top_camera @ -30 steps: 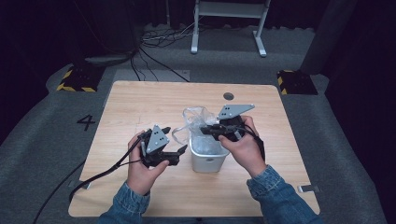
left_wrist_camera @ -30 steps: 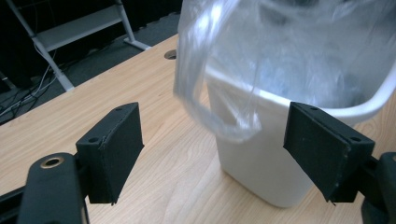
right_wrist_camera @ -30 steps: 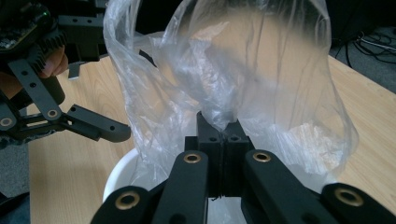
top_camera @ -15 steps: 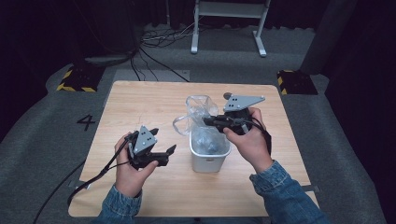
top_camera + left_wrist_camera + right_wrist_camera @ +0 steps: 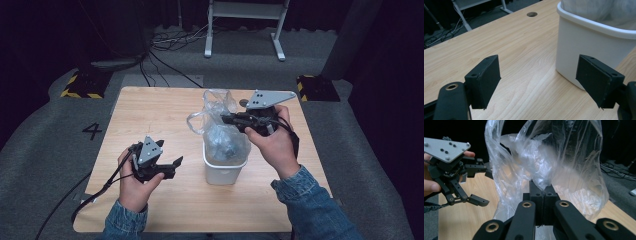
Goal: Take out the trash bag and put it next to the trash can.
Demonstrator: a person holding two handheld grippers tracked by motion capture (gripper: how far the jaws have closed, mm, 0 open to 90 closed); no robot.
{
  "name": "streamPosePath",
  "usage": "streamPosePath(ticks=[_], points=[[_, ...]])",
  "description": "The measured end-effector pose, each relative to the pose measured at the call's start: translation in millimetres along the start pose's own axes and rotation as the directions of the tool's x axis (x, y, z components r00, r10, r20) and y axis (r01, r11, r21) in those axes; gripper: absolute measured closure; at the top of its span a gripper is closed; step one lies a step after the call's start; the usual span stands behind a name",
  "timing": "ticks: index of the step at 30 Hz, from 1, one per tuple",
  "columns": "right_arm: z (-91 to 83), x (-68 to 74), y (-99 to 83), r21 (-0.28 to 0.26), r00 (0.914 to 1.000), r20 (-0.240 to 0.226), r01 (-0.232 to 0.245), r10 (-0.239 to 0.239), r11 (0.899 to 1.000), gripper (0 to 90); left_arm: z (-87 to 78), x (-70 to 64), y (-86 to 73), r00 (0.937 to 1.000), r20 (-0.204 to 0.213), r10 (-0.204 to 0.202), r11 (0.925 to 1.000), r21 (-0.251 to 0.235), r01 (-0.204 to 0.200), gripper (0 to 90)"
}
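A small white bin (image 5: 222, 169) (image 5: 599, 37) stands near the middle of the wooden table (image 5: 150, 120). A clear plastic bag (image 5: 217, 125) (image 5: 544, 165) rises out of it, pulled up above the rim. My right gripper (image 5: 223, 119) (image 5: 543, 188) is shut on the bag's upper edge, above the bin. My left gripper (image 5: 177, 162) (image 5: 537, 80) is open, low over the table just left of the bin, with nothing between its jaws. It also appears at the left of the right gripper view, as the left gripper (image 5: 477, 185).
A round cable hole (image 5: 532, 14) sits in the table beyond the bin. The floor around holds cables (image 5: 165, 45), a white metal stand (image 5: 245, 20), and yellow-black striped blocks (image 5: 80, 82) at the table's far corners. Bare tabletop lies to the left.
My right gripper has lifted the bag's edge up and away from the bin. My left gripper has let go, opened, and drawn back left and toward the person.
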State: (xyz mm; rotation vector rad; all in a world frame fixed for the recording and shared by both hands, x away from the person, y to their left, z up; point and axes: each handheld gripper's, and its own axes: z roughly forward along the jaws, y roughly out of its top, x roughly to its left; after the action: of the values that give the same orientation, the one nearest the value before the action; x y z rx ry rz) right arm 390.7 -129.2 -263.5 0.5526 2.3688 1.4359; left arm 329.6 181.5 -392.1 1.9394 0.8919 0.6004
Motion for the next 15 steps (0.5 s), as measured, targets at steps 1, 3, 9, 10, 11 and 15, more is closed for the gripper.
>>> streamPosePath(ticks=[1,3,9,10,11,15], points=[[-1.9,-0.3,1.4,-0.004,1.0000,0.003,0.002,-0.002,1.000,90.0,-0.3,0.8,-0.3,1.0000,-0.002,0.001,1.0000,0.002,-0.001,19.2],[-6.1,-0.8,4.1,-0.011,0.9999,0.010,0.006,-0.006,1.000,90.0,-0.7,2.0,-0.8,1.0000,-0.003,-0.001,1.0000,0.002,0.001,19.2],[-19.5,-4.0,12.4,-0.031,0.9992,0.037,0.017,-0.016,0.999,90.0,-0.6,5.6,-2.4,1.0000,-0.006,-0.005,1.0000,0.005,0.005,19.2],[-21.8,-4.6,13.5,-0.035,0.9990,0.042,0.017,-0.015,0.999,90.0,-0.3,5.7,-2.6,0.9999,-0.009,-0.005,1.0000,0.008,0.005,19.1],[-24.0,-5.1,14.5,-0.040,0.9987,0.047,0.018,-0.016,0.999,90.0,-0.1,5.7,-2.8,0.9999,-0.011,-0.004,0.9999,0.010,0.004,19.0],[-32.1,-8.6,16.3,-0.050,0.9975,0.069,0.021,-0.018,0.999,90.0,1.4,6.1,-3.5,0.9999,-0.015,0.007,0.9997,0.025,-0.007,18.7]])
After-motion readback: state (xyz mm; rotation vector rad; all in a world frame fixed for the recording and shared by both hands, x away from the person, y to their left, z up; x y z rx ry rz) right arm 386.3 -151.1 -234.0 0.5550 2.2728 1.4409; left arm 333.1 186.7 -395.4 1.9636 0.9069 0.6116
